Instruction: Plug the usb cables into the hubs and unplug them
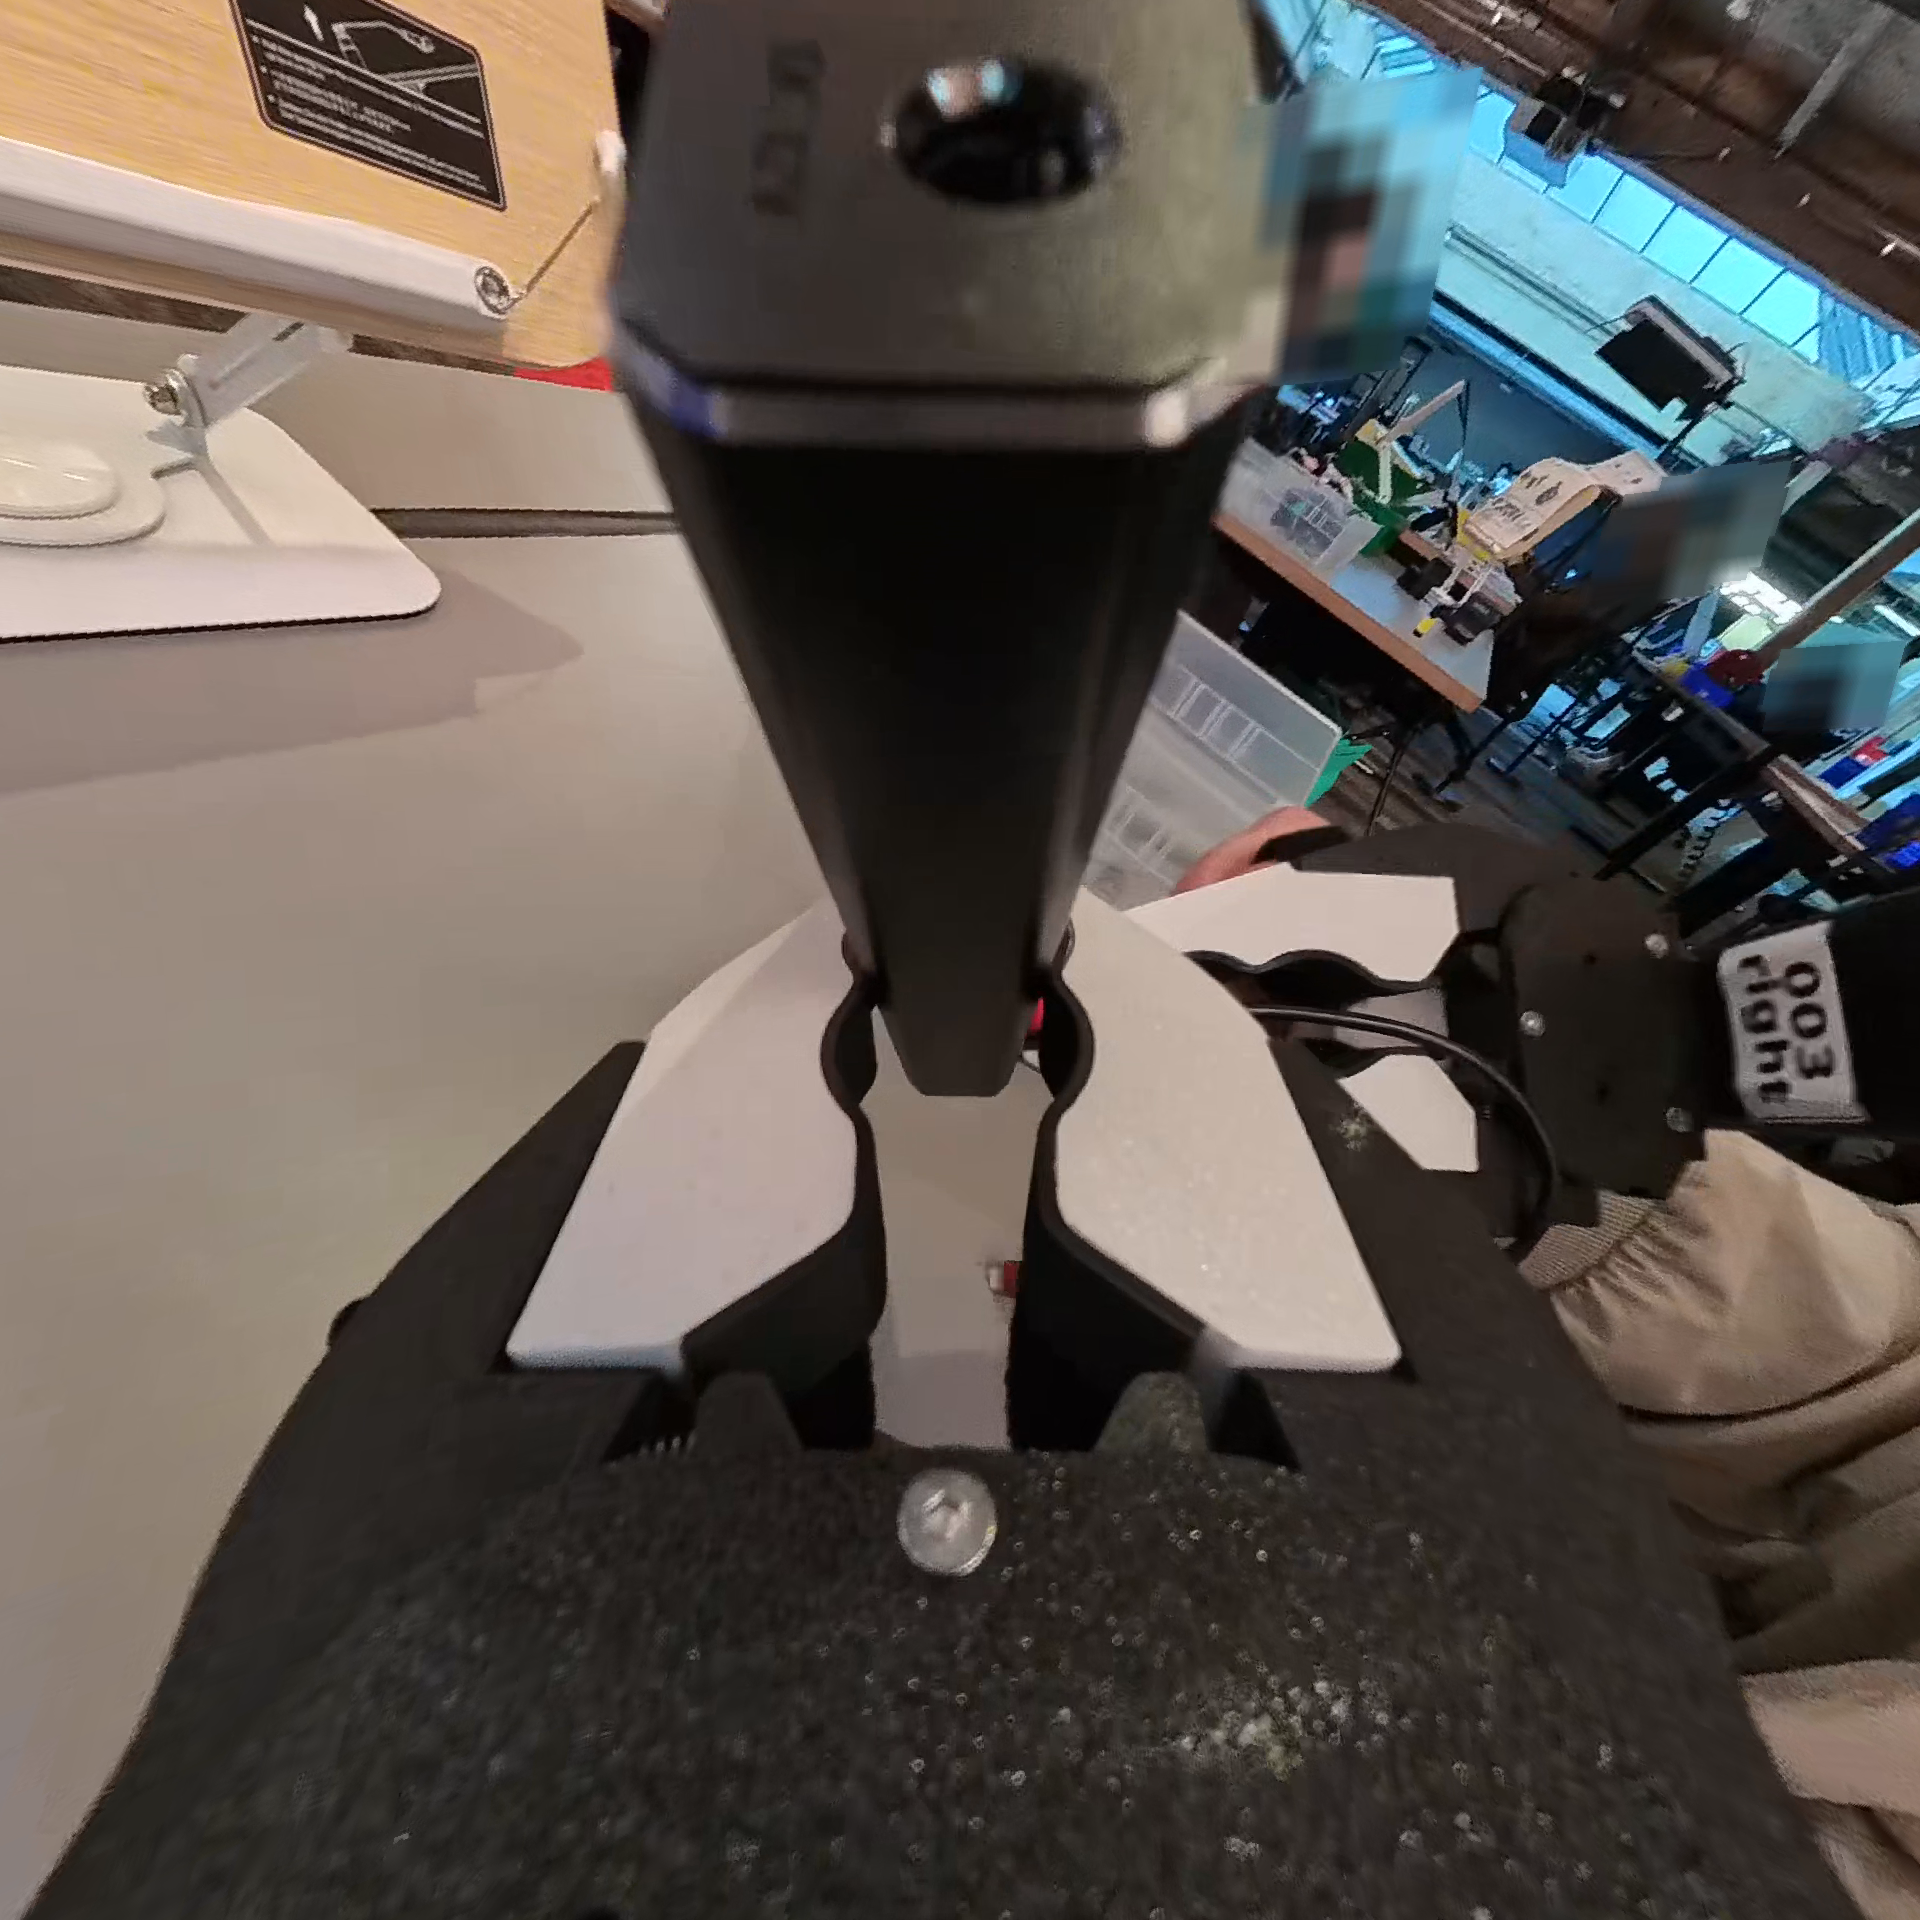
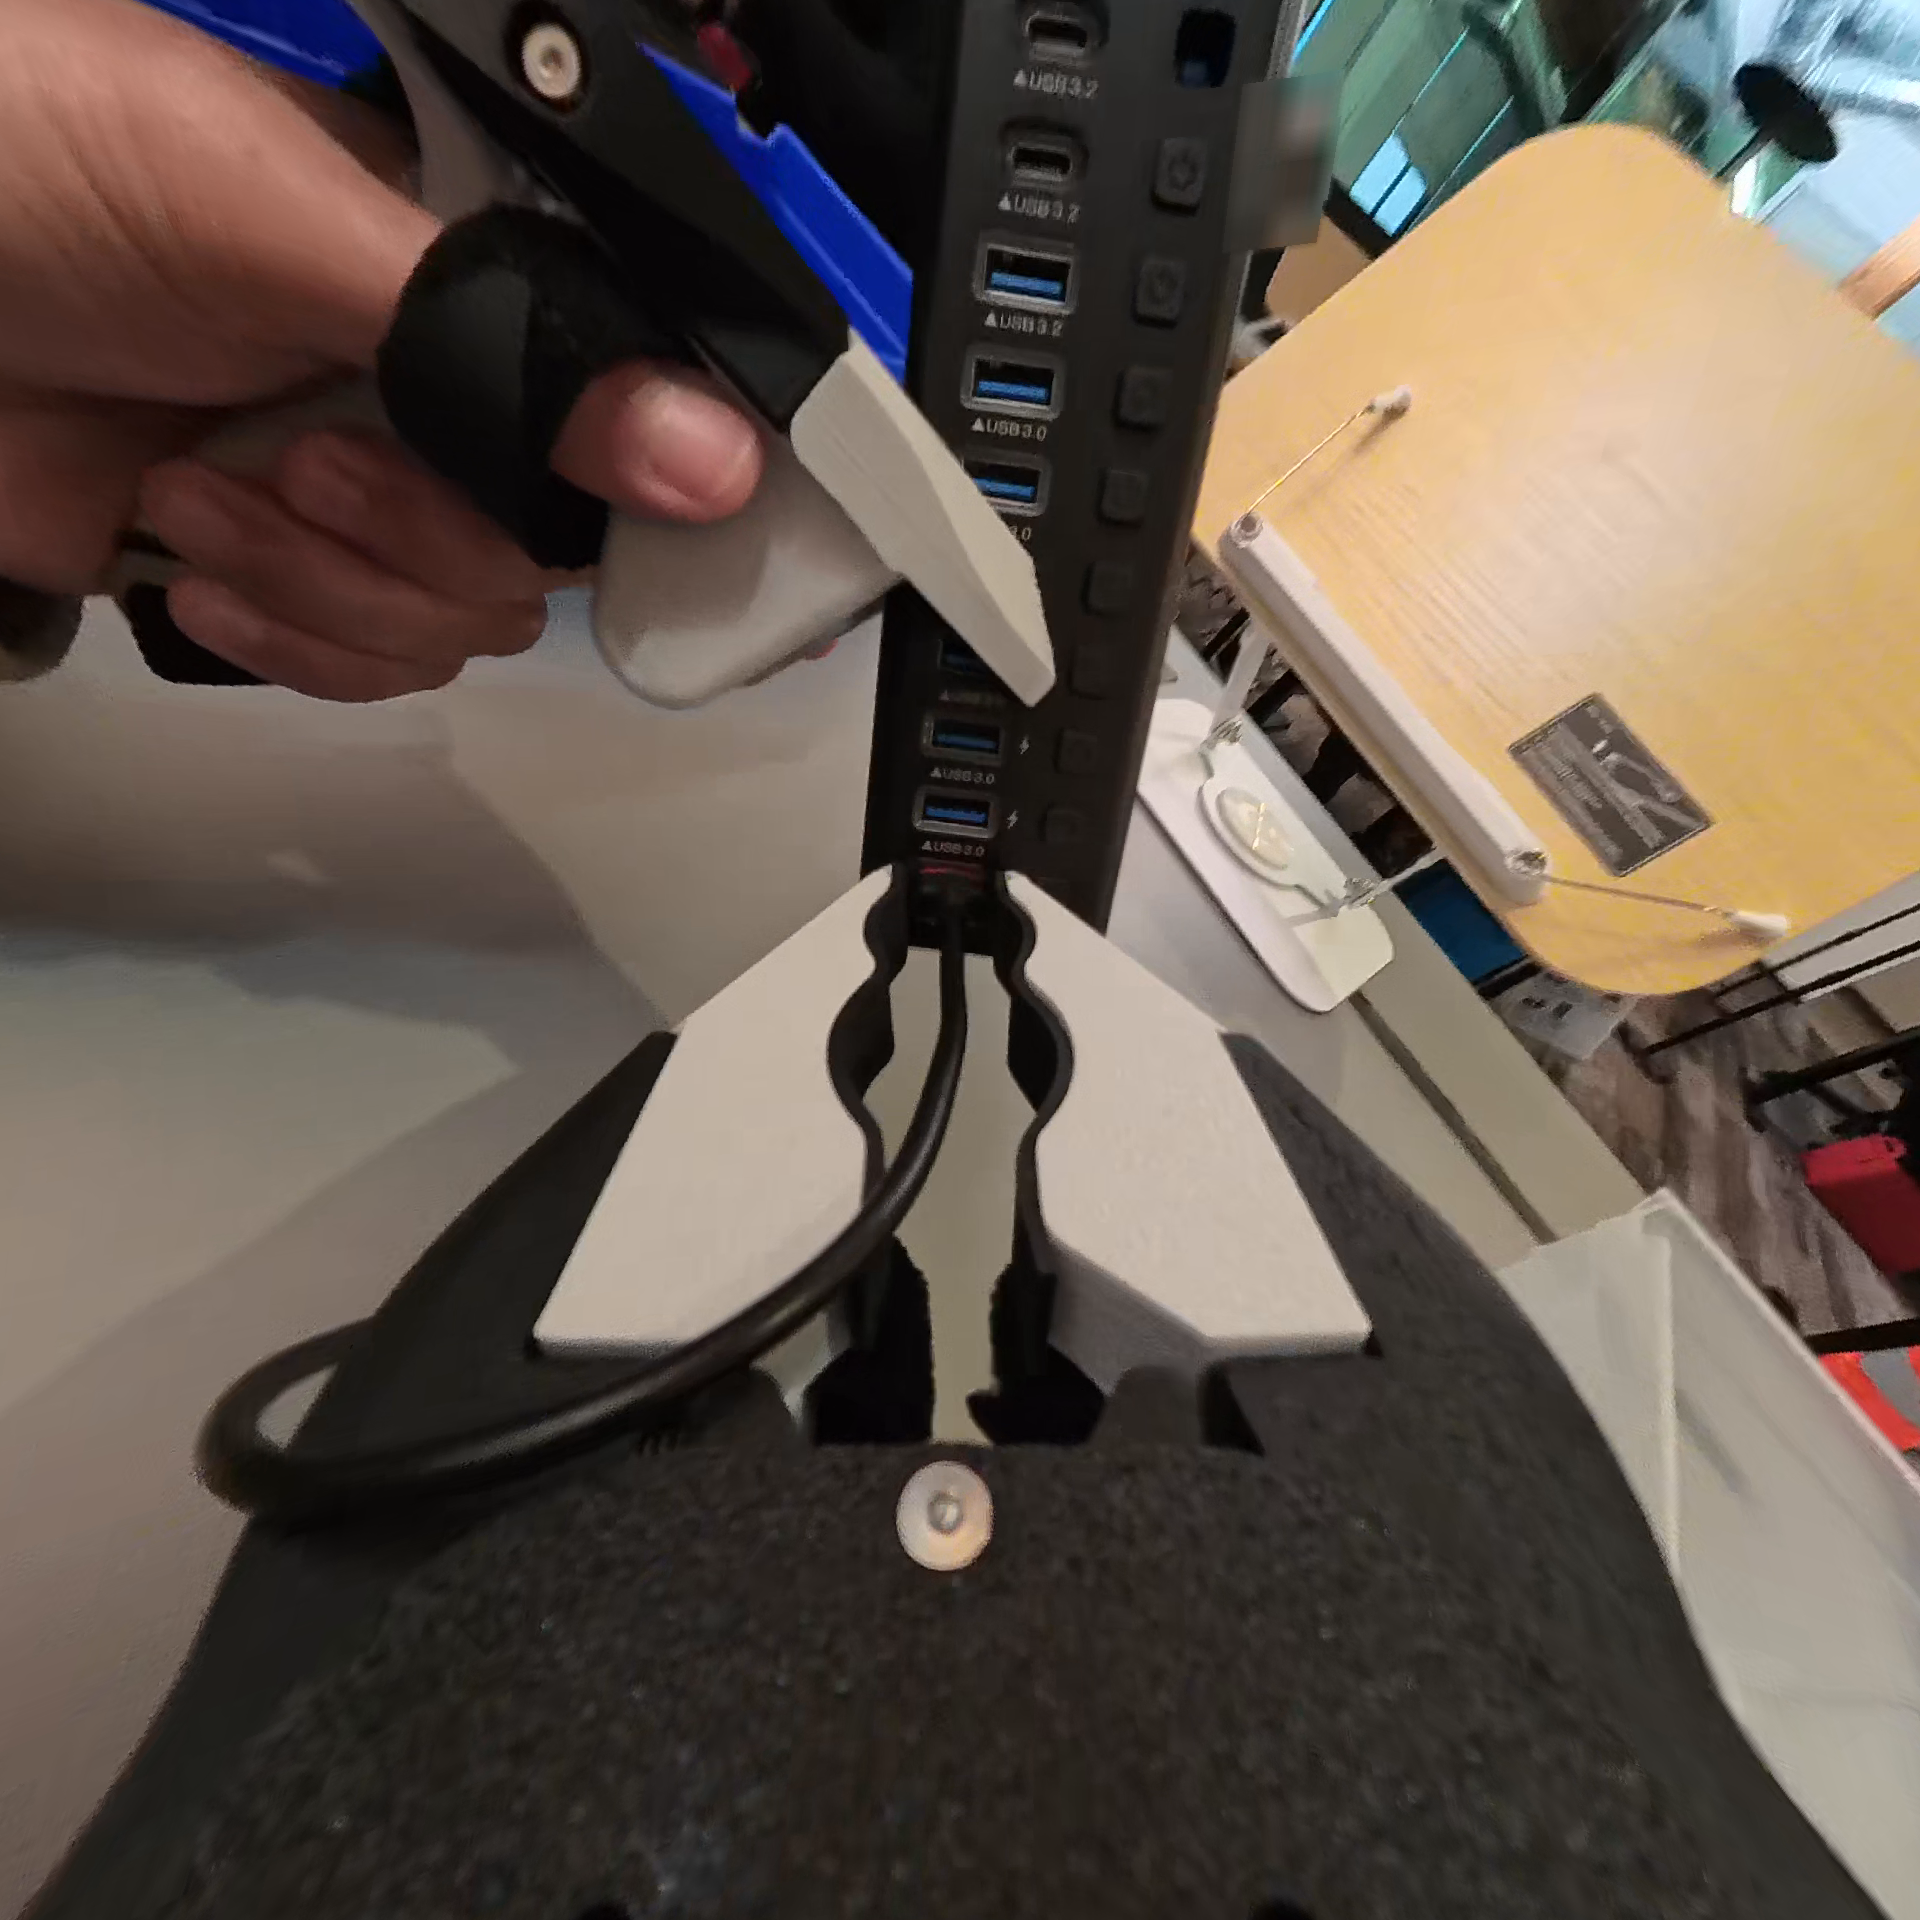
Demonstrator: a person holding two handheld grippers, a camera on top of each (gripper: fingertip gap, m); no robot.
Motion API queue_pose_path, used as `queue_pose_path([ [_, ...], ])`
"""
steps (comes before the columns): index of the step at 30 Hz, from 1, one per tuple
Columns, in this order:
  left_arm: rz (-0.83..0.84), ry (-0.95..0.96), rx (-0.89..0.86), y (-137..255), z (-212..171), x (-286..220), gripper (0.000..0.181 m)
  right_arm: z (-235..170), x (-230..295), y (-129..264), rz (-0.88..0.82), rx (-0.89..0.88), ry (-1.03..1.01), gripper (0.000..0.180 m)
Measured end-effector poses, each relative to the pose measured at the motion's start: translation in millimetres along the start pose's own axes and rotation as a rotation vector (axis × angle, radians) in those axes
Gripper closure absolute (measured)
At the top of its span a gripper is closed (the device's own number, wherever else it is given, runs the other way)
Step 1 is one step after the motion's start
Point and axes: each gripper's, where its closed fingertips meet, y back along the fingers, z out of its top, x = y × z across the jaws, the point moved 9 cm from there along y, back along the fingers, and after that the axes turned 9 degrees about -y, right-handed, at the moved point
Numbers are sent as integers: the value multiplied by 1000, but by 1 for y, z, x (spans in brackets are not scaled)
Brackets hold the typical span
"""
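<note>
The left tool (image 1: 951, 1023) is clamping the lower end of the black hub (image 1: 940, 644), which is standing up off the grey counter (image 1: 312, 935) and running away from the camera. The right tool (image 2: 951, 914) is pinching the plug of the black usb cable (image 2: 727, 1340) at the hub's bottom port, just below the row of blue ports (image 2: 961, 736). Whether the plug is fully seated or part out can't be told; the tips are hiding it.

To do this step well, judging from the frames: the right tool should be pushing or pulling straight along the port axis, w/o rocking sideways, while the left tool is bracing the hub so it isn't tipping. The cable is looping out beside the right tool's left finger and needs slack, not tension.

Both tools are nearly closed, each clenched on its item: the left on the hub body, the right on the plug. The left tool's white finger (image 2: 925, 551) is showing beside the hub, higher up than the plug.
</note>
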Motion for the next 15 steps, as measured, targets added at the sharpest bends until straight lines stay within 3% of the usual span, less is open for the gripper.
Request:
queue_pose_path([
  [1, 25, -13, 15, -1, 0, 0, 153, 1, 0, -1, 13, 19, -17, 165],
  [5, 172, -217, 103, -3, 6, -7, 151, -3, 0, -7, 58, 49, -125, 165],
  [9, 194, -284, 122, -2, 3, -3, 149, -5, -2, -9, 116, 51, -226, 165],
  [10, 300, -309, 148, 0, 2, 4, 149, -6, -4, -8, 122, 44, -249, 165],
  [12, 702, -587, 301, 23, 0, 37, 153, -5, -27, 9, 84, -18, -350, 165],
  [14, 529, -290, 154, 48, 8, 54, 152, -4, -58, 26, 156, -80, -476, 165],
  [15, 483, -246, 75, 52, 16, 49, 153, -3, -71, 32, 188, -93, -503, 165],
])
